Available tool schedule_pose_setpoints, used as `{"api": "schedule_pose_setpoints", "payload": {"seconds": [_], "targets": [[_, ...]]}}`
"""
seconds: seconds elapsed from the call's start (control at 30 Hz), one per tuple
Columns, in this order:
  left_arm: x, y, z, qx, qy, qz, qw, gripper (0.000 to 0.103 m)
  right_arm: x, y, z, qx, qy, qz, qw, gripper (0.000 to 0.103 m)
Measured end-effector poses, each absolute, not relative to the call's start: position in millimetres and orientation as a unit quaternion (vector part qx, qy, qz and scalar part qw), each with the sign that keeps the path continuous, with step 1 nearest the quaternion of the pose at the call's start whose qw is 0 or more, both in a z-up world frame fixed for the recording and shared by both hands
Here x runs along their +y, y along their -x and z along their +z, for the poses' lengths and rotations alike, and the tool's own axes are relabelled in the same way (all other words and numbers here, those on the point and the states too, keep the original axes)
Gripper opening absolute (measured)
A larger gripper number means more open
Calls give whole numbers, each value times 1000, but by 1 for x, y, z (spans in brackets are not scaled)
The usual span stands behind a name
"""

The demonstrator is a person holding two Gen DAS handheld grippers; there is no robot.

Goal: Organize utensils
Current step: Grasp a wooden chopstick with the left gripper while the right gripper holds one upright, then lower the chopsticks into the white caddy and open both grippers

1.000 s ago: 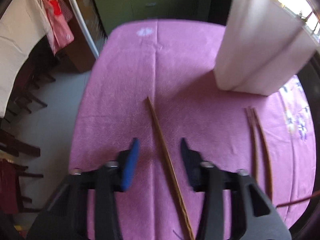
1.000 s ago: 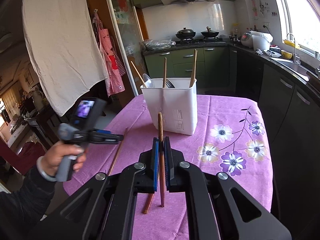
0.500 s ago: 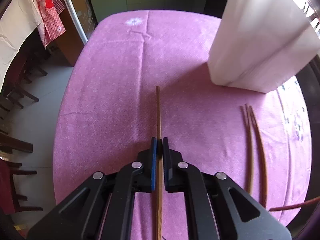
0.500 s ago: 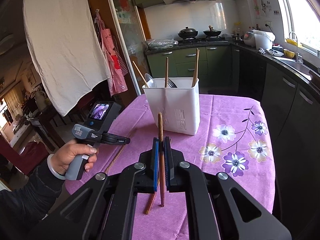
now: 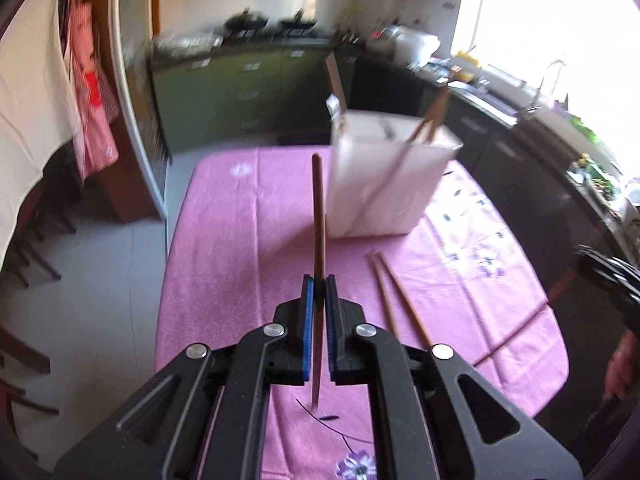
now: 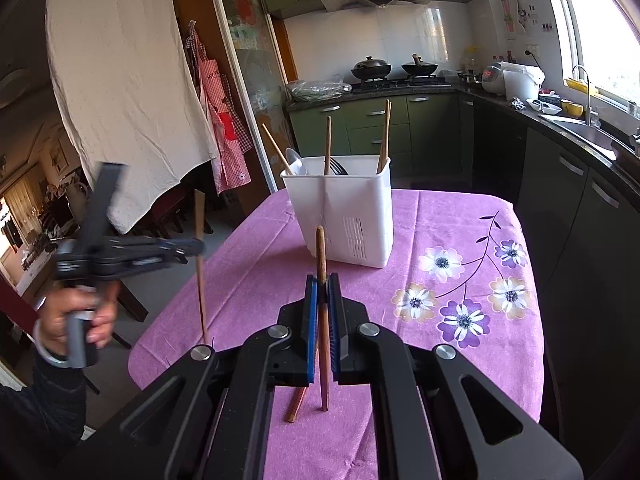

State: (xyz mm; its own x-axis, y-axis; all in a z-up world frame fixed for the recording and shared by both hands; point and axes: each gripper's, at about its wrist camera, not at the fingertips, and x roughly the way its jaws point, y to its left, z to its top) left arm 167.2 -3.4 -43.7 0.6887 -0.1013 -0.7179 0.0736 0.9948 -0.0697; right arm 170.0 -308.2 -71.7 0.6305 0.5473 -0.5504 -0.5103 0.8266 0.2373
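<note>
Kitchen setting; pink flowered cloth covers the table (image 6: 460,216). White utensil holder (image 6: 352,216) stands mid-table with several chopsticks and a spoon upright inside. Left hand-held gripper (image 5: 319,292) pinches one brown chopstick (image 5: 319,216), held clear of the cloth and near vertical, just beside the holder in the left wrist view. Two loose chopsticks (image 5: 394,292) lie flat on the cloth to its right. Right hand-held gripper (image 6: 323,292) is clamped on another chopstick (image 6: 321,252), upright, holder beyond it.
</note>
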Motion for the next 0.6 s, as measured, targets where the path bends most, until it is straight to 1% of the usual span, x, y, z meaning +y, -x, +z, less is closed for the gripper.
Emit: {"api": "schedule_pose_setpoints", "payload": {"seconds": [0.23, 0.47, 0.6], "targets": [[-15, -140, -9, 357, 1, -71, 931, 6, -305, -167, -72, 311, -27, 289, 905, 6], [-23, -156, 28, 353, -7, -109, 929, 6, -303, -165, -72, 308, -22, 290, 906, 6], [-28, -174, 67, 322, -21, -111, 940, 6, -302, -165, -72, 307, -21, 291, 906, 6]]}}
